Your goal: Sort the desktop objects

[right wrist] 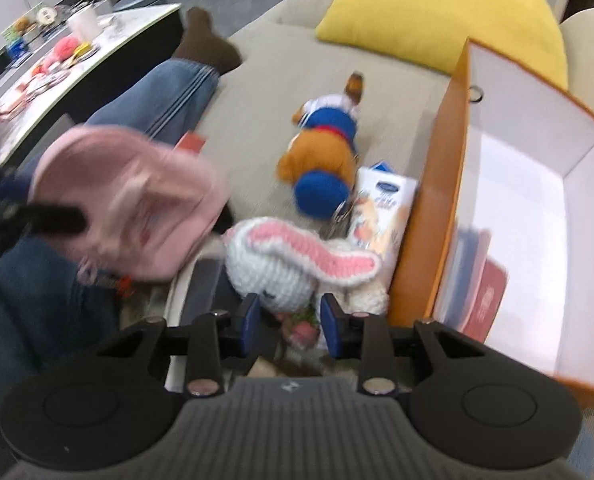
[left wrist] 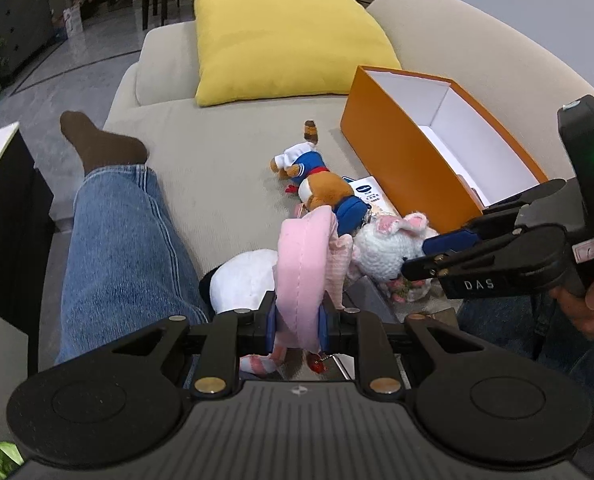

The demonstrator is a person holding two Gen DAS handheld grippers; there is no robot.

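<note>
My left gripper [left wrist: 297, 330] is shut on a pink plush toy [left wrist: 303, 264], held above the sofa; the toy shows blurred in the right wrist view [right wrist: 137, 204]. My right gripper [right wrist: 291, 320] is open around the lower part of a white crocheted rabbit [right wrist: 281, 268] with pink ears; from the left wrist view the gripper [left wrist: 415, 258] reaches the rabbit [left wrist: 389, 248] from the right. A brown plush in a blue sailor suit [left wrist: 317, 178] lies on the sofa, also in the right wrist view [right wrist: 325, 152]. The orange box [left wrist: 409, 160] stands open at the right [right wrist: 449, 184].
A small printed carton [right wrist: 381, 208] lies between the rabbit and the box. Flat items [right wrist: 481, 276] lie inside the box. A yellow cushion [left wrist: 285, 40] sits at the back. My jeans leg [left wrist: 125, 240] stretches along the left. A cluttered table [right wrist: 65, 52] stands far left.
</note>
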